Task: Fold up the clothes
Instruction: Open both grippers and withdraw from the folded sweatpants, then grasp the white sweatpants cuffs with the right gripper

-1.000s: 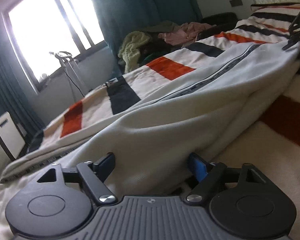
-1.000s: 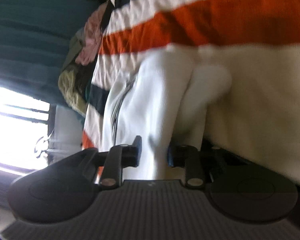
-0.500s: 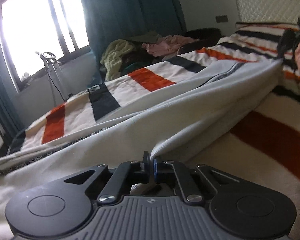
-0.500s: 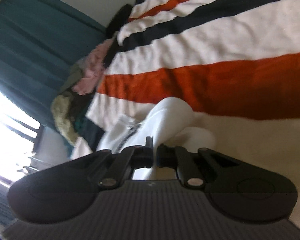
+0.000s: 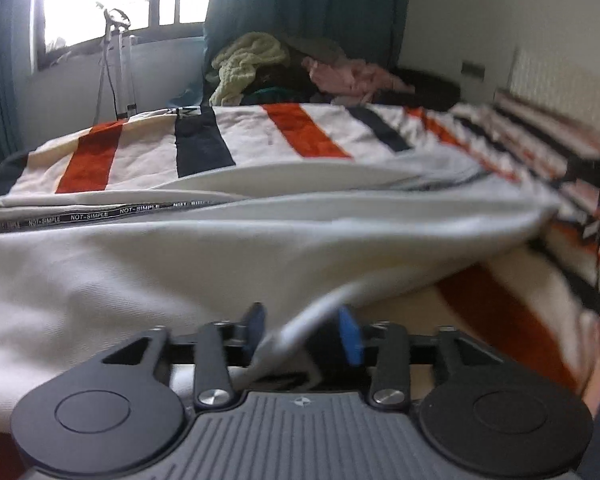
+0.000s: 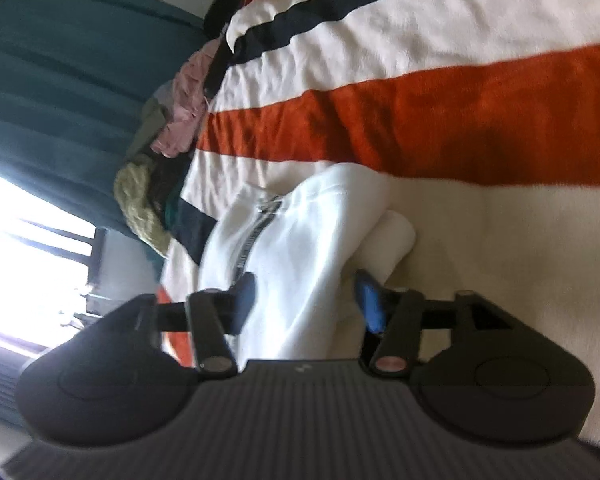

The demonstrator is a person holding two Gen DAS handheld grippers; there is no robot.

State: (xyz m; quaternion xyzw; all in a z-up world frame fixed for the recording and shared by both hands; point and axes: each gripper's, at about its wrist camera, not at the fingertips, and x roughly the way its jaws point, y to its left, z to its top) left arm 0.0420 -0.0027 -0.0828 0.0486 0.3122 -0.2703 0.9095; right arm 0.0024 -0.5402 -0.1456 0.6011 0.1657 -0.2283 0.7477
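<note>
Both grippers, left (image 5: 302, 330) and right (image 6: 306, 300), stand wide around the white garment (image 5: 220, 264) (doubled lengthwise); further folds remain.

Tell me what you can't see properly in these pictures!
- Left wrist view: the far end of the white zip-up garment and the striped blanket on the right side are smeared by motion blur.
- Left wrist view: the other tool near the right edge is a dark blur.
- Right wrist view: the garment's near edge is hidden behind the right tongs.
- Both views: the heap of clothes is too small to sort.
</note>
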